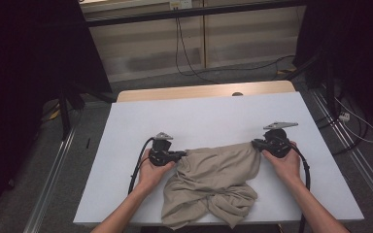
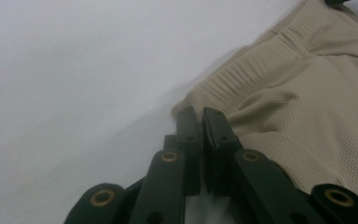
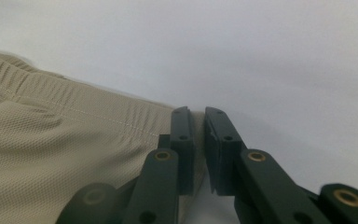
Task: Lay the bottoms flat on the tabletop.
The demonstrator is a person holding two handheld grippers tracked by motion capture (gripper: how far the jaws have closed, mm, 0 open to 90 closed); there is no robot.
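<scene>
Left gripper & right gripper both pinching opposite ends of elastic waistband on beige mesh-fabric shorts, jaws nearly closed on cloth. Holding waistband stretched across white table, legs bunched toward near edge. Probably spreading/flattening stage; next needing even lift & shake-out.

The beige garment runs off the bottom edge in the high view, its lower hem cut away; both forearms leave the frame there too.
</scene>
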